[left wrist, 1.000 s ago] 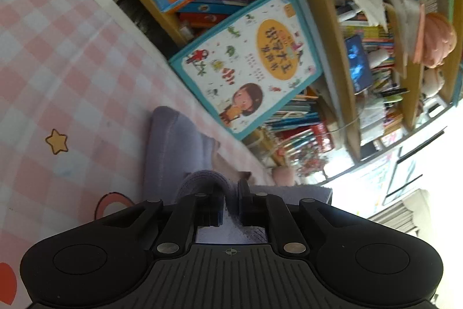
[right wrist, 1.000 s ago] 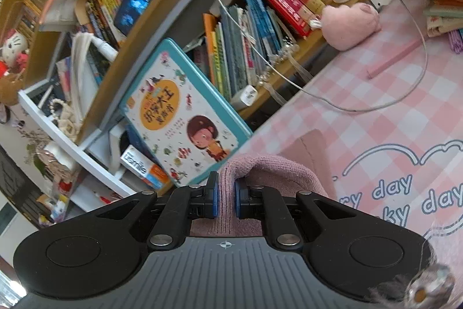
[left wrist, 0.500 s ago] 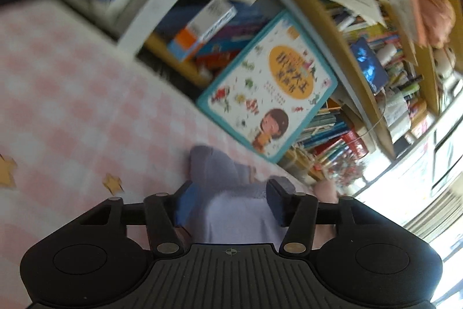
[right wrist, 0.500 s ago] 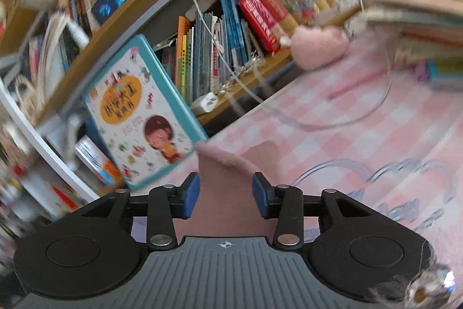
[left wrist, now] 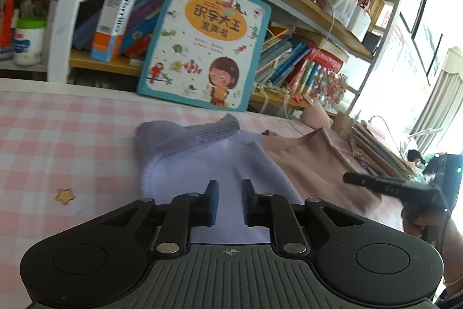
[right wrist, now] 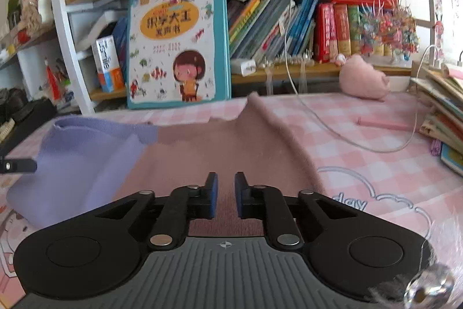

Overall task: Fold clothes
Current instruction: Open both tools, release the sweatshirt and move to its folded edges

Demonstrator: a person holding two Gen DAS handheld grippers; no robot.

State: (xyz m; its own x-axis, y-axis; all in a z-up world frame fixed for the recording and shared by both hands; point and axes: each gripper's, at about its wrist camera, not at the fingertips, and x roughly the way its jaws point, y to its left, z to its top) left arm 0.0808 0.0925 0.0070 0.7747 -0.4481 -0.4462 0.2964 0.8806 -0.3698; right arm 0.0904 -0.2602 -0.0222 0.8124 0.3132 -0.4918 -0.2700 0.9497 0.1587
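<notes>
A knit garment, half lavender point(left wrist: 202, 164) and half dusty pink point(left wrist: 312, 164), lies spread on the pink checked tablecloth point(left wrist: 58, 141). My left gripper point(left wrist: 230, 199) hovers over the lavender half. Its jaws are closing to a narrow gap with nothing between them. My right gripper point(right wrist: 225, 194) hovers over the pink half point(right wrist: 217, 146), beside the lavender half point(right wrist: 78, 158). Its jaws are also closing, with nothing between them. The right gripper's finger point(left wrist: 390, 187) shows at the edge of the left wrist view. A left gripper fingertip point(right wrist: 17, 165) shows in the right wrist view.
A teal picture book point(right wrist: 176, 39) leans on the bookshelf behind the table. A pink plush point(right wrist: 364, 80), a white cable point(right wrist: 332, 129), a pink pen point(right wrist: 382, 123) and a stack of books point(right wrist: 442, 118) lie to the right.
Both grippers held bunched cloth a second ago, opened and let it go, then narrowed again. Both rolled to level and drew back. The garment now lies flat.
</notes>
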